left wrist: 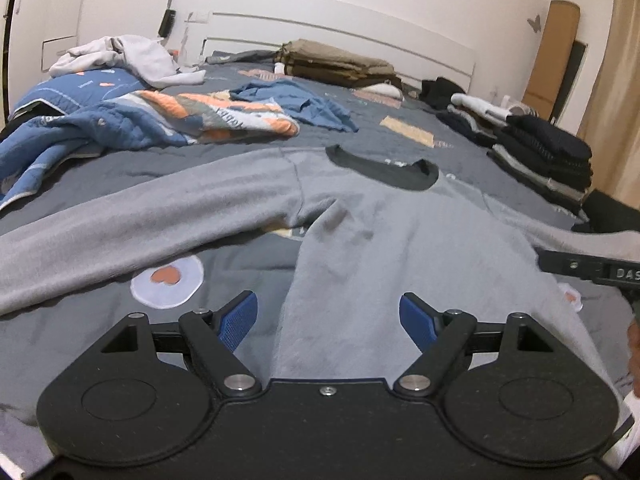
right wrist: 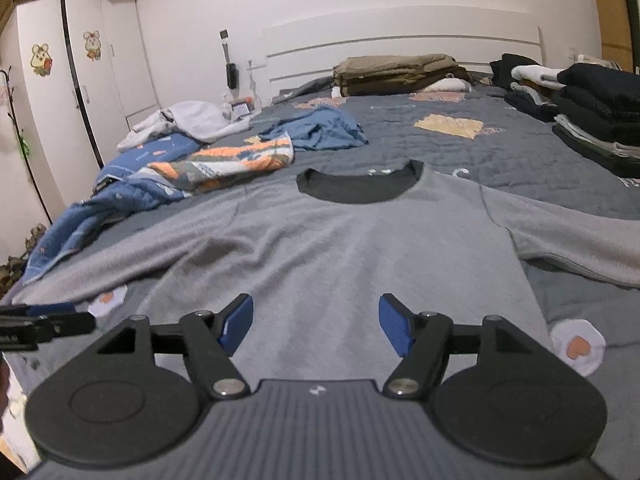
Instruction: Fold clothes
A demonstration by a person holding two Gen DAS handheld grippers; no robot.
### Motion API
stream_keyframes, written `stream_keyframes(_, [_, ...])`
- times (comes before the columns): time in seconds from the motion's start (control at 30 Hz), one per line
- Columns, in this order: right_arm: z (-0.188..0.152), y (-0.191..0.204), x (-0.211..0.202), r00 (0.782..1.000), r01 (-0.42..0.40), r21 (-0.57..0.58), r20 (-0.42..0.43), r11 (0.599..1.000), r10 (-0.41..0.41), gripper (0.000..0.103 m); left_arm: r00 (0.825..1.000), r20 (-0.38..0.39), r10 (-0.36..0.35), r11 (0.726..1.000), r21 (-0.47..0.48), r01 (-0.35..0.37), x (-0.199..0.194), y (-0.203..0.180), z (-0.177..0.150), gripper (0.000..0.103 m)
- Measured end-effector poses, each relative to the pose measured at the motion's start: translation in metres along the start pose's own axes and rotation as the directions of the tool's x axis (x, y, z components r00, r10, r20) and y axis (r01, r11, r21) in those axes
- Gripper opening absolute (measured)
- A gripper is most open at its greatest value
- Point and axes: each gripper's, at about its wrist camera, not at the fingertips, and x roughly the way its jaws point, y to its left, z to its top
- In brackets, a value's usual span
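Near the bed's point(right wrist: 520, 168) front edge, both grippers, left point(left wrist: 328, 322) and right point(right wrist: 316, 324), gape wide and empty over the sweater point(right wrist: 340, 248); each should pinch a hem corner cleanly before folding.

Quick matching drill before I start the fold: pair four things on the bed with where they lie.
Things:
1. grey sweater
2. blue shirt
3. khaki folded pile
4. dark folded stack

Places:
A. by the headboard, centre
B. right edge of the bed
C. spread flat, nearest, sleeves out
D. crumpled mid-bed, beyond the sweater's collar

Pairs: 1-C, 2-D, 3-A, 4-B
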Motion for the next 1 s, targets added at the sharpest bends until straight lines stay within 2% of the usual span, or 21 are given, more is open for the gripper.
stream_keyframes(0.2, [-0.019,-0.022,-0.017,0.998,0.021,0.041,-0.062,0.999,-0.018,0.069,0.999,-0.046,-0.009,1.0,0.006,0.009,-0.006,-0.001,-0.01,0.077])
stream_keyframes(0.4, [-0.035,-0.027,-0.033,0.994,0.038,0.025,-0.099,0.999,-0.036,0.069,0.997,-0.072,-0.027,0.999,0.029,0.029,-0.018,-0.011,-0.023,0.077])
stream_keyframes(0.53, [-0.042,-0.026,-0.046,0.994,0.049,0.021,-0.095,0.999,-0.046,0.069,0.996,-0.081,-0.028,1.0,0.012,0.029,-0.025,-0.017,-0.033,0.077])
stream_keyframes(1.0, [-0.064,-0.034,-0.086,0.995,0.077,0.082,-0.066,0.994,-0.071,0.069,0.994,-0.101,-0.043,0.996,0.074,0.051,-0.041,-0.053,-0.061,0.077])
